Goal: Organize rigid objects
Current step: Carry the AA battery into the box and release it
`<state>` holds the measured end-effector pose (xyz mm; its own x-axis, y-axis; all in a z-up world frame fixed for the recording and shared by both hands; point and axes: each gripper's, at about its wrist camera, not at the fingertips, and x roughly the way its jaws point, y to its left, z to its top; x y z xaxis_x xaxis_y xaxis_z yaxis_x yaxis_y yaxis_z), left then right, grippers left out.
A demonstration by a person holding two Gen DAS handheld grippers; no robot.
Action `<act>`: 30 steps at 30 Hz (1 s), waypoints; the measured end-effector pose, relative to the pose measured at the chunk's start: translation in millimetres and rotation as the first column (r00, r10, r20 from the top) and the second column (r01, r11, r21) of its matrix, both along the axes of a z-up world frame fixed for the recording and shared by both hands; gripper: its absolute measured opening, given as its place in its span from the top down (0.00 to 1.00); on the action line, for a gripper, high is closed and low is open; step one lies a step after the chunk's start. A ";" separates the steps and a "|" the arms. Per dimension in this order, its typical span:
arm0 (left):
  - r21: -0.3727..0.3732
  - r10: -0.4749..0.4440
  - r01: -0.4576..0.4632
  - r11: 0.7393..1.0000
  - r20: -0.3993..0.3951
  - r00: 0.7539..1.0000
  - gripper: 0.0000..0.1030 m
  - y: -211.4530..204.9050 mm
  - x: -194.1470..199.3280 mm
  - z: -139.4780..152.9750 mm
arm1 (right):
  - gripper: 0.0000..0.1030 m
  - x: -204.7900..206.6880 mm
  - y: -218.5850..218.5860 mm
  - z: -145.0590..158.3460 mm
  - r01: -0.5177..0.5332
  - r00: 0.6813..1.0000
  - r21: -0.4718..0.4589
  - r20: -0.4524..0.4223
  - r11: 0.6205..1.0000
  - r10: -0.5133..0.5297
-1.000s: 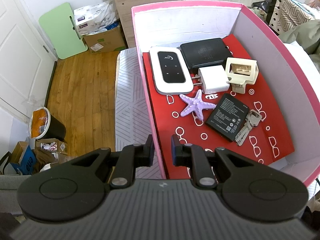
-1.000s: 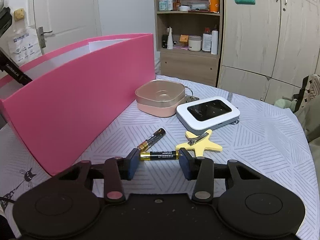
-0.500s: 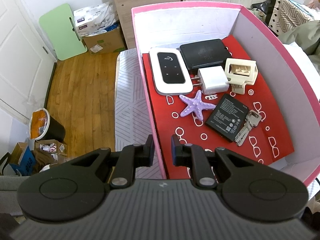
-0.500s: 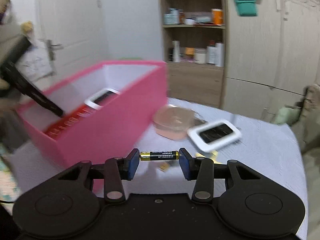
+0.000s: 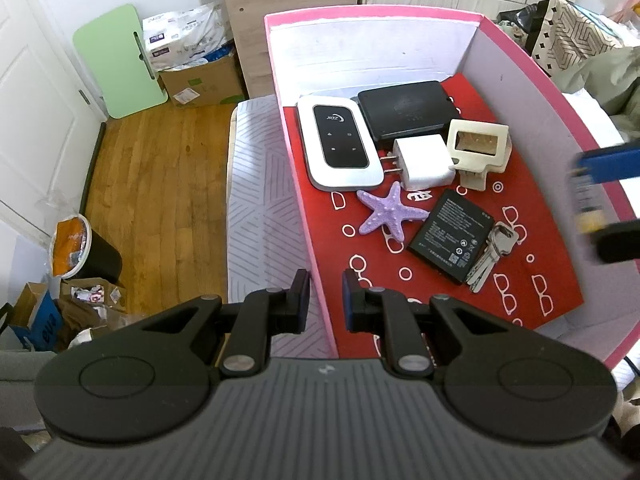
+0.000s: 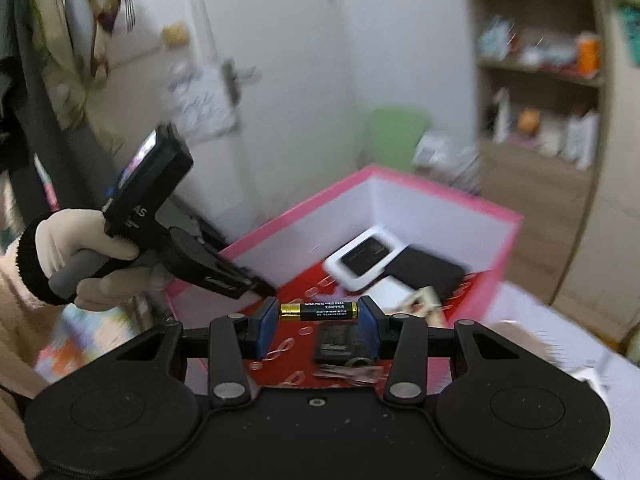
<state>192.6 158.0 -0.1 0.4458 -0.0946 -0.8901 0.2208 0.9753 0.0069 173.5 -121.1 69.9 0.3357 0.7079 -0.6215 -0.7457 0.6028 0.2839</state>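
Observation:
My right gripper (image 6: 318,320) is shut on a black and gold battery (image 6: 318,311), held crosswise above the pink box (image 6: 496,264). It also enters the left wrist view at the right edge (image 5: 588,212), blurred. My left gripper (image 5: 325,300) straddles the pink box's near left wall (image 5: 310,240), jaws narrowly parted around it; I cannot tell if they clamp it. Inside on the red floor lie a white pocket router (image 5: 338,148), black device (image 5: 408,110), white charger (image 5: 424,162), cream clip (image 5: 478,148), purple starfish (image 5: 390,212), flat phone battery (image 5: 450,236) and keys (image 5: 490,256).
The box stands on a table with a grey patterned cloth (image 5: 256,184). Wooden floor (image 5: 160,184), a black bin (image 5: 80,248) and cardboard boxes (image 5: 200,76) lie to the left. A shelf unit (image 6: 544,120) stands behind. The gloved hand holding the left gripper (image 6: 92,252) shows in the right wrist view.
My right gripper has lifted the battery off the table and swung left over the pink box. It now shows at the right edge of the left wrist view. My left gripper has not moved.

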 end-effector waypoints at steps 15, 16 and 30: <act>-0.017 -0.012 0.013 1.000 0.028 1.000 0.86 2.7 -5.4 -1.6 | 0.52 76.6 73.1 -59.5 0.016 0.980 -0.282 -0.186 0.959 -0.071; -0.024 -0.010 0.011 1.000 0.024 1.000 0.86 4.1 -4.4 -1.3 | 0.52 75.2 70.9 -58.8 0.018 0.979 -0.272 -0.190 0.962 -0.072; -0.028 0.012 -0.012 1.000 0.013 1.000 0.86 4.8 -1.8 -1.5 | 0.42 16.9 -7.0 2.2 0.105 0.994 -0.101 0.007 0.989 -0.105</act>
<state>190.8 162.9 -1.7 0.4587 -0.1138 -0.8813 0.2094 0.9777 -0.0173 190.4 -128.1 72.1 0.4061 0.6025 -0.6871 -0.6770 0.7034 0.2167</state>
